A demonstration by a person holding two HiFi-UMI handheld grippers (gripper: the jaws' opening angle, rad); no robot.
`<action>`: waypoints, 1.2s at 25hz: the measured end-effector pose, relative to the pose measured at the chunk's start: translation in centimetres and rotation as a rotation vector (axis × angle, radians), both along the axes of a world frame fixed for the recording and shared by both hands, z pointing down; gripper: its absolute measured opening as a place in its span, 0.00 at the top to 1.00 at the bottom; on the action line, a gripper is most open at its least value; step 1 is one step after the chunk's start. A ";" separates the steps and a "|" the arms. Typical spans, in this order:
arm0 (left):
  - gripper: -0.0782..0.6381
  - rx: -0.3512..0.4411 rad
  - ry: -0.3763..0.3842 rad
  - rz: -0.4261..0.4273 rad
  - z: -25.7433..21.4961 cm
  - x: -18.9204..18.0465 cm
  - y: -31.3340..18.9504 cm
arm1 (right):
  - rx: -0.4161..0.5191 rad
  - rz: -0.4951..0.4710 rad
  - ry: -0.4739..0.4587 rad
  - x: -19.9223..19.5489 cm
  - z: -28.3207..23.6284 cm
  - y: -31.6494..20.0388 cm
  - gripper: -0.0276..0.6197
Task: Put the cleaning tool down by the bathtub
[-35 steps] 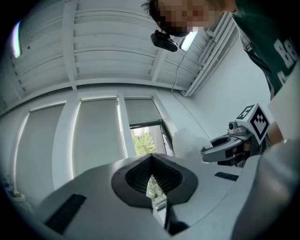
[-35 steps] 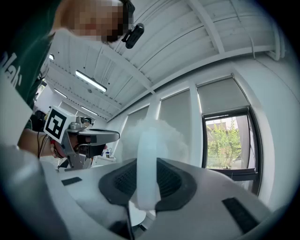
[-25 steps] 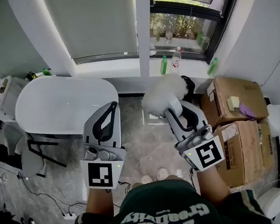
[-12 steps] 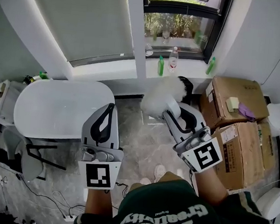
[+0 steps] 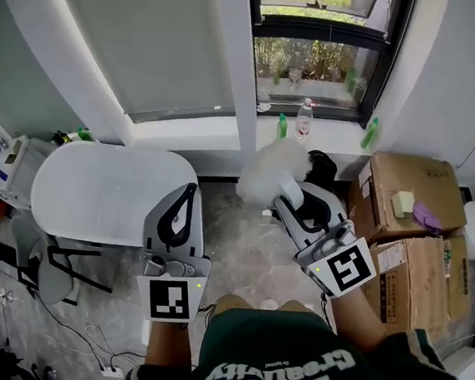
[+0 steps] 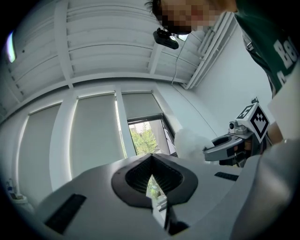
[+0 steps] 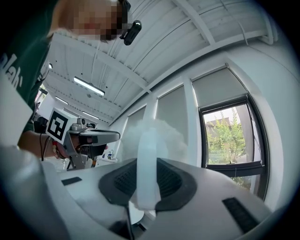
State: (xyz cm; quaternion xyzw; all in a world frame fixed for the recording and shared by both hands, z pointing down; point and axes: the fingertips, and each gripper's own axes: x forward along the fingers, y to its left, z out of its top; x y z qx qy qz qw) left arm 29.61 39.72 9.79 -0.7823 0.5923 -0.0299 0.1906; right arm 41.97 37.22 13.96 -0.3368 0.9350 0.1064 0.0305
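Observation:
My right gripper is shut on the white handle of the cleaning tool. The tool's fluffy white head sticks out past the jaws, above the marble floor near the window wall. That head rises over the pads in the right gripper view. The white oval bathtub stands to the left. My left gripper hovers just right of the tub's end. Its jaws are shut with nothing between them. Both grippers point up and away from me.
Stacked cardboard boxes fill the right side. Bottles stand on the window sill. A black bag lies behind the tool's head. A black-framed stool and cables sit in front of the tub, and a small shelf stands to its left.
The head view has shifted a little, so the room sits slightly lower and to the right in the picture. Both grippers keep their stance, and the tool stays gripped in the right one.

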 end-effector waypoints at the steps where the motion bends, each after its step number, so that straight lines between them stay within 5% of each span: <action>1: 0.88 -0.008 -0.003 0.000 0.3 0.2 -0.3 | -0.004 -0.004 0.000 0.1 0.2 -0.3 0.81; 15: 0.88 -0.012 0.000 0.024 1.9 -1.3 -10.0 | -0.016 -0.043 -0.001 -2.9 2.2 -8.5 0.81; 26: 0.88 -0.009 -0.062 0.072 2.0 -10.0 -30.2 | 0.000 -0.021 0.066 -12.7 1.9 -27.0 0.81; 30: 0.88 -0.010 -0.027 0.081 0.7 -13.9 -37.2 | -0.006 -0.019 0.071 -16.5 0.8 -33.0 0.81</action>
